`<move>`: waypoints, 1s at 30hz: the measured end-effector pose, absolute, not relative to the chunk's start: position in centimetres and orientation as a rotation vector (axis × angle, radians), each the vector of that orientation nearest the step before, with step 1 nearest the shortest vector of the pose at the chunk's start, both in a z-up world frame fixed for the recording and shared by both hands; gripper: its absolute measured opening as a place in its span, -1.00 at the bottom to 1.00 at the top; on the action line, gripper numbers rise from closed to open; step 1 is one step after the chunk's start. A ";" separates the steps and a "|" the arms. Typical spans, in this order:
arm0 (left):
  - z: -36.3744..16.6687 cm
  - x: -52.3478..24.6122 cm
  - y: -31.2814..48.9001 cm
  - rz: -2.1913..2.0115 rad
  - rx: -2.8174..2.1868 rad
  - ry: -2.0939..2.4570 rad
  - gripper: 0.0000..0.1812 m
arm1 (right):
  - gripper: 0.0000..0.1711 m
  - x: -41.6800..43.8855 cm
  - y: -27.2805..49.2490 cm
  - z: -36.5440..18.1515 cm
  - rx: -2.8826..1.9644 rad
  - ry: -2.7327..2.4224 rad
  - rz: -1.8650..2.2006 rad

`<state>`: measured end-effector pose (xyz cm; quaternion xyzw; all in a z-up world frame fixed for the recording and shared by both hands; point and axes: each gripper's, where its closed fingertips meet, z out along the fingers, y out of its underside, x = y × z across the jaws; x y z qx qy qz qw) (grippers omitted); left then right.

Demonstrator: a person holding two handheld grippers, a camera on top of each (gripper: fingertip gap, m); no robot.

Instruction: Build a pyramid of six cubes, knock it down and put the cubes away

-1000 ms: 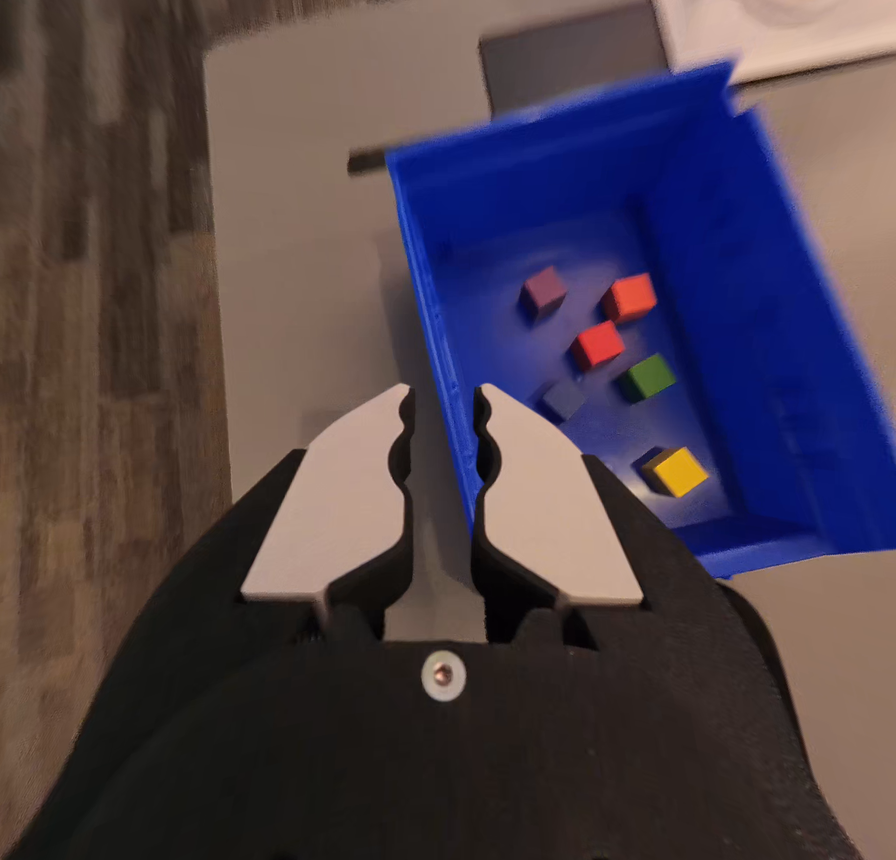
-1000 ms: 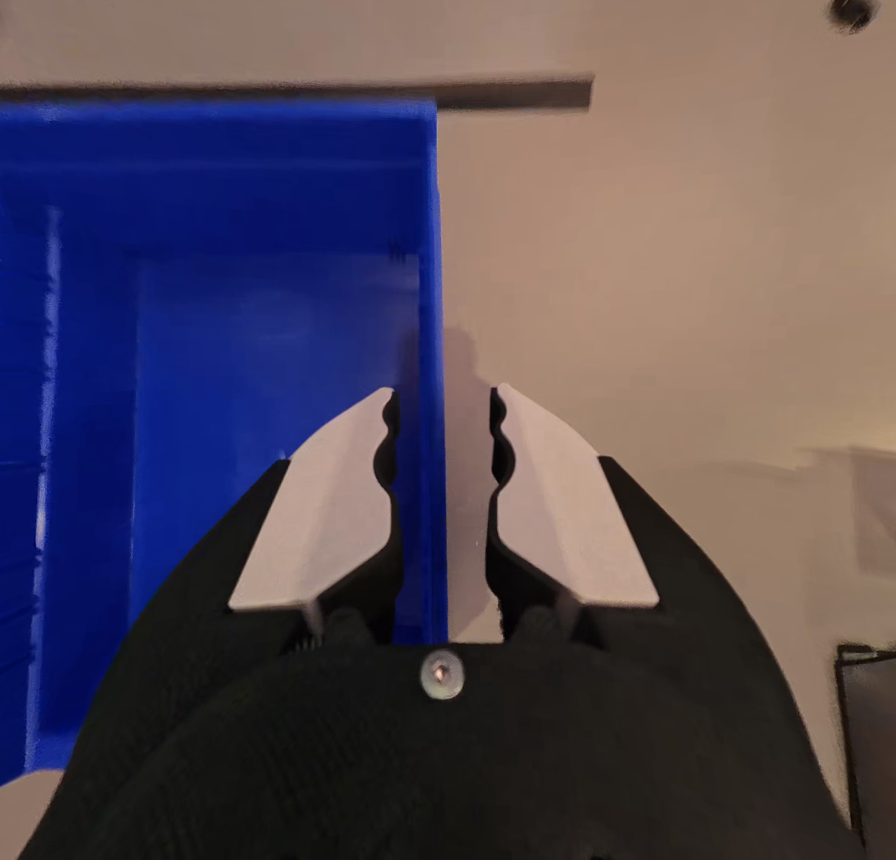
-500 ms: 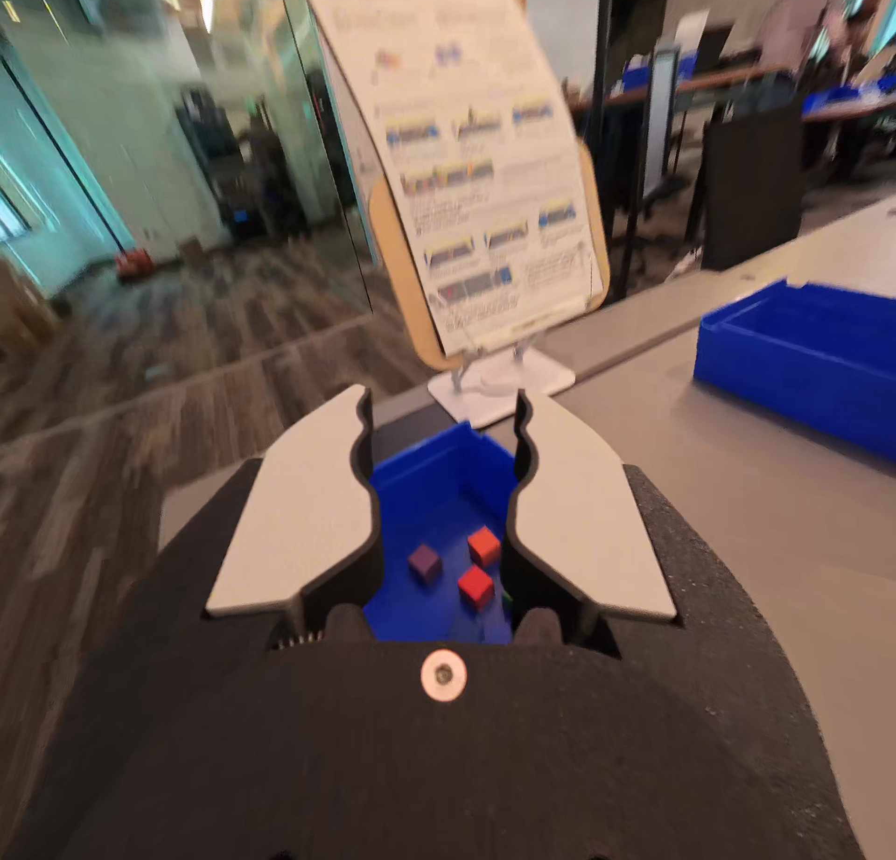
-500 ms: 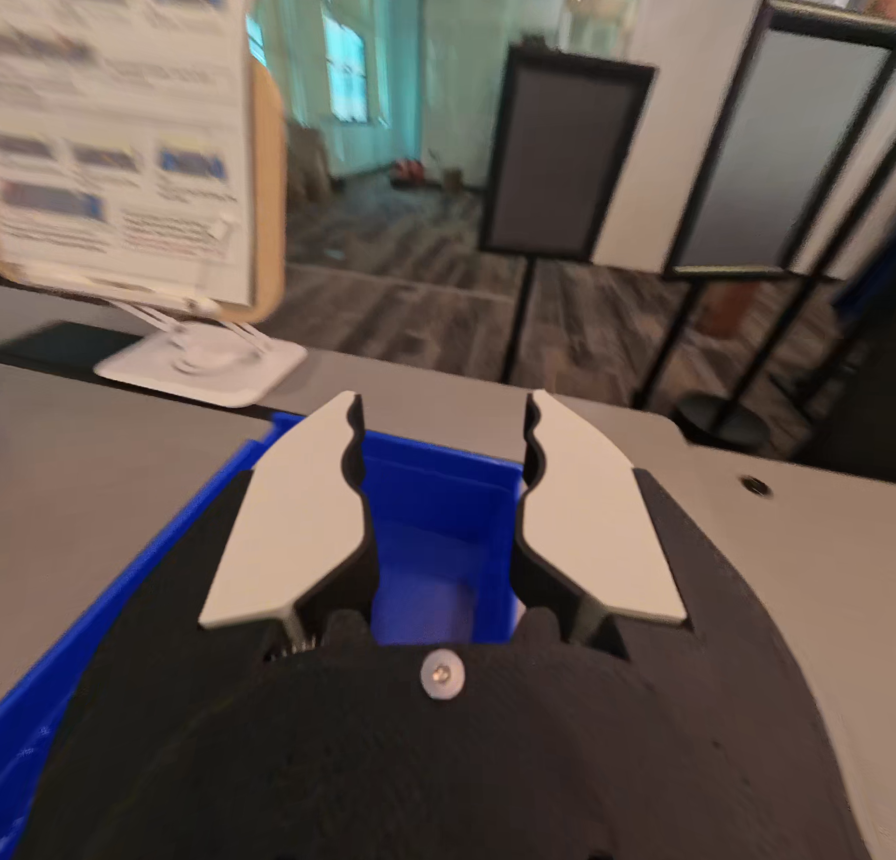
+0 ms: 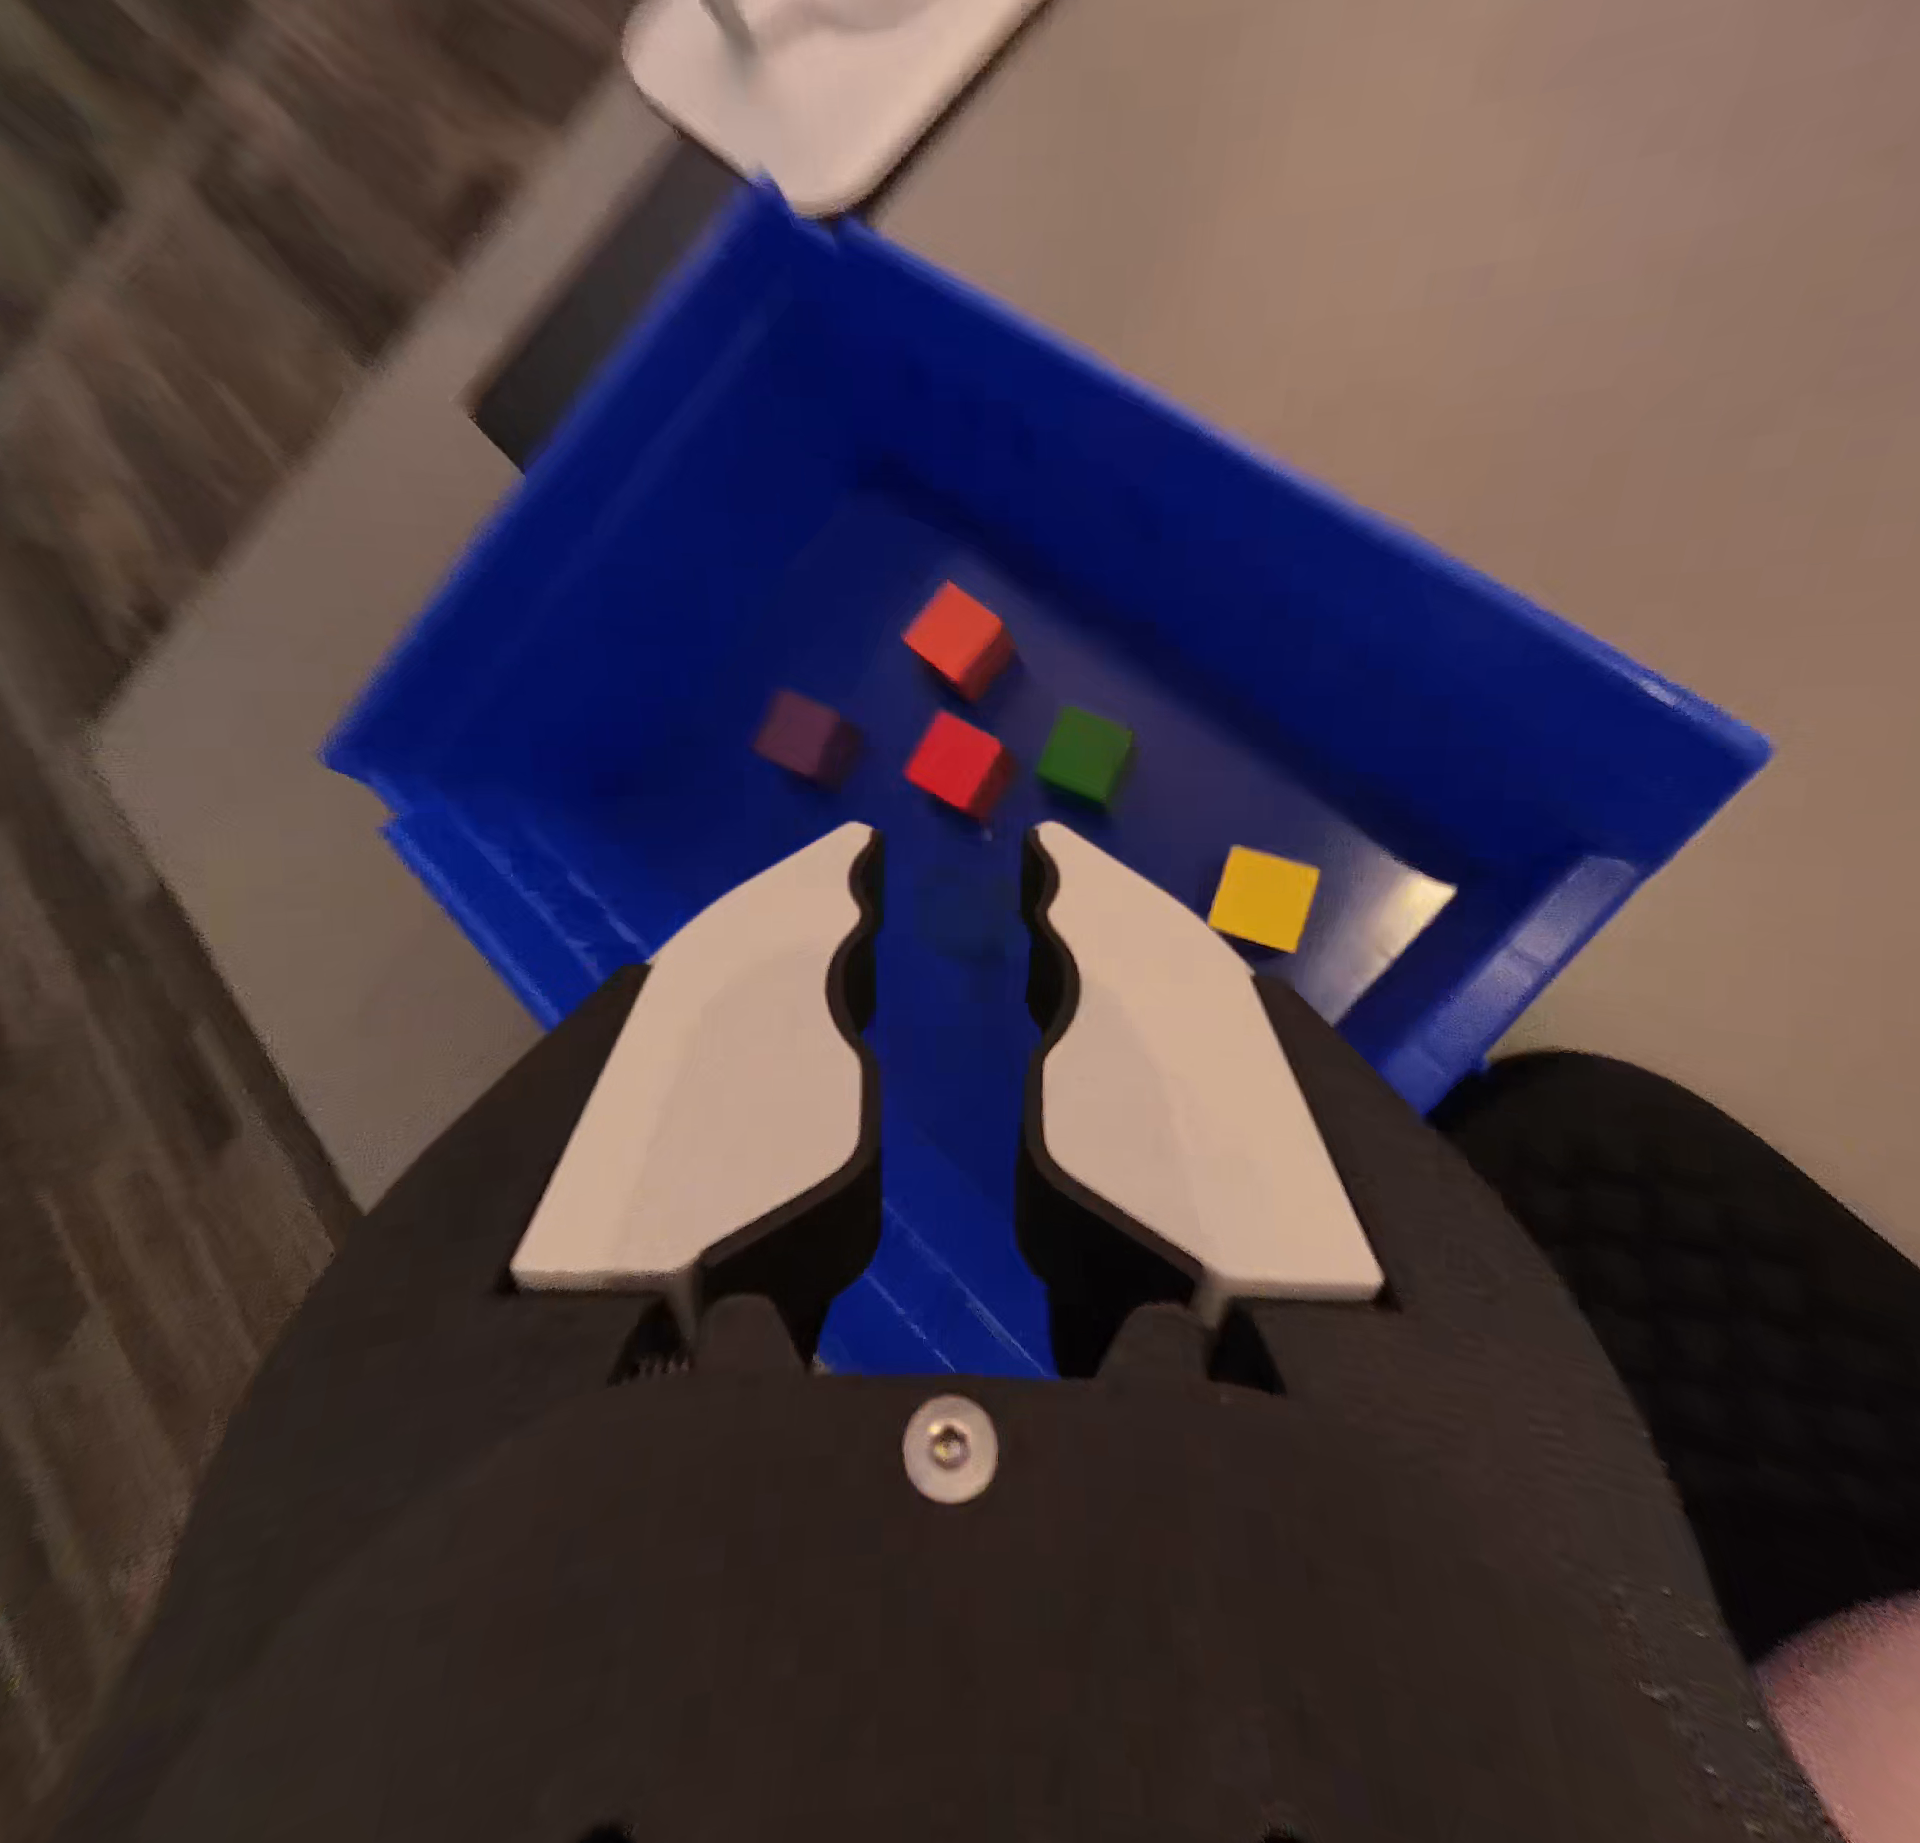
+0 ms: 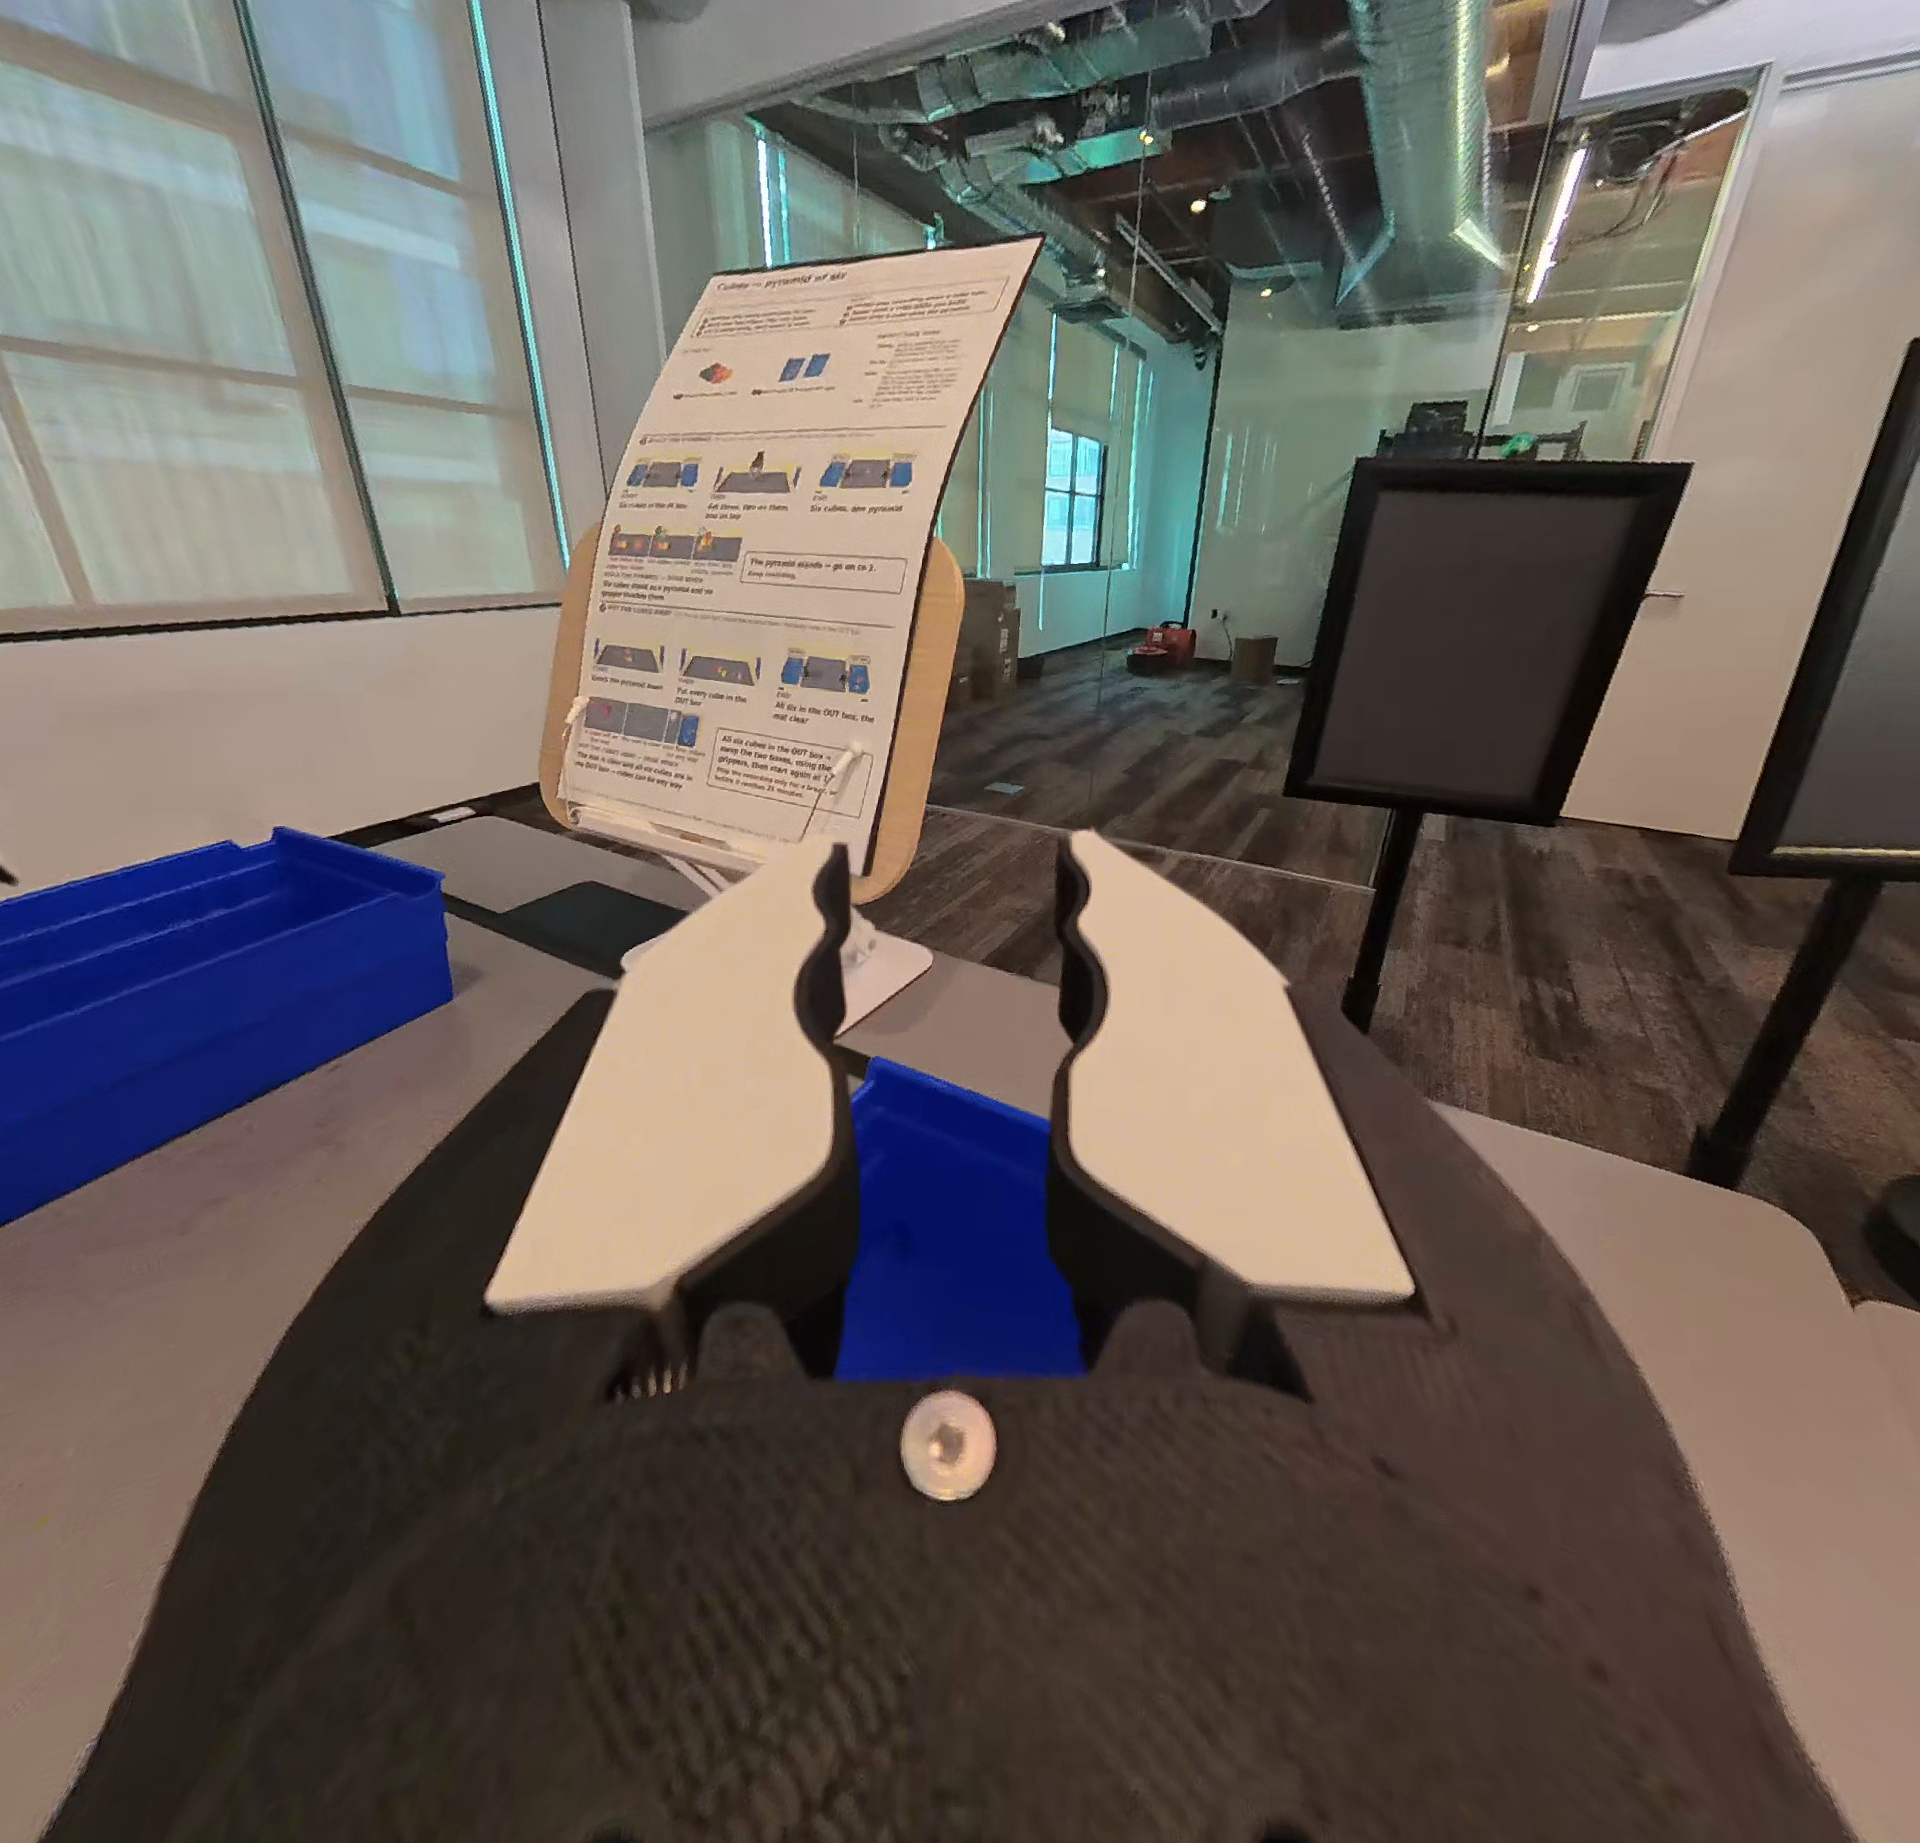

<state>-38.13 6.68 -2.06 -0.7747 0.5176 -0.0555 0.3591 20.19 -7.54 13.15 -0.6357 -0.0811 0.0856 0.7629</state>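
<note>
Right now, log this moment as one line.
left gripper: open, over blue bin | cubes: in bin, blue cube below gripper | right gripper: open, empty

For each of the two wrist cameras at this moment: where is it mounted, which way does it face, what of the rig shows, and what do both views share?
Left wrist view: on the left gripper, looking steeply down into a blue bin of loose cubes; open fingers, with a dark shape at lower right.
Right wrist view: on the right gripper, nearly level, facing an instruction sheet on a stand and the room; open fingers.
Shared: the stand's white base; probably that bin.
</note>
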 end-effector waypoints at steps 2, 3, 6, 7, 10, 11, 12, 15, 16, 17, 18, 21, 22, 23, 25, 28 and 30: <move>-5.0 -38.4 6.7 -0.085 -2.155 1.408 -0.69 | -0.56 20.2 -7.3 12.6 -1.409 -0.176 0.191; -6.2 -38.7 7.0 -0.024 -2.202 1.433 -0.65 | -0.56 20.2 -7.1 12.4 -1.419 -0.177 0.182; -8.9 -39.6 7.6 0.116 -2.298 1.505 -0.60 | -0.56 20.3 -6.5 11.4 -1.472 -0.191 0.149; -9.6 -39.6 7.6 0.129 -2.322 1.526 -0.59 | -0.56 20.2 -6.3 11.1 -1.491 -0.201 0.141; -11.1 -39.9 8.2 0.177 -2.369 1.546 -0.59 | -0.55 19.8 -5.7 10.2 -1.537 -0.229 0.117; -11.5 -40.2 8.6 0.215 -2.375 1.543 -0.58 | -0.55 19.7 -5.5 9.9 -1.551 -0.239 0.113; -11.8 -40.4 8.8 0.239 -2.387 1.550 -0.57 | -0.55 19.4 -5.3 9.7 -1.562 -0.252 0.114; -12.9 -40.7 8.9 0.286 -2.416 1.579 -0.56 | -0.55 18.8 -4.9 9.1 -1.585 -0.292 0.108; -13.1 -40.8 9.1 0.309 -2.418 1.587 -0.57 | -0.55 18.6 -4.8 8.9 -1.592 -0.300 0.102; -13.3 -40.8 9.1 0.319 -2.416 1.596 -0.58 | -0.55 18.5 -4.7 8.8 -1.600 -0.307 0.099; -13.5 -40.6 9.2 0.311 -2.412 1.605 -0.59 | -0.55 18.4 -4.6 8.6 -1.607 -0.314 0.098; -14.2 -40.4 9.3 0.295 -2.422 1.618 -0.62 | -0.55 18.1 -4.5 8.1 -1.625 -0.332 0.106; -14.3 -40.5 9.4 0.308 -2.424 1.621 -0.67 | -0.55 18.2 -4.4 8.0 -1.629 -0.334 0.107; -14.5 -40.5 9.5 0.310 -2.425 1.627 -0.66 | -0.55 18.2 -4.4 7.8 -1.634 -0.335 0.110; -14.3 -40.5 9.4 0.291 -2.423 1.622 -0.67 | -0.55 18.2 -4.5 7.6 -1.641 -0.337 0.119; -13.2 -41.2 9.9 0.327 -2.395 1.578 -0.68 | -0.55 18.5 -4.5 7.6 -1.633 -0.322 0.126; -11.0 -41.8 10.2 0.355 -2.361 1.499 -0.68 | -0.55 18.6 -4.6 7.7 -1.626 -0.317 0.138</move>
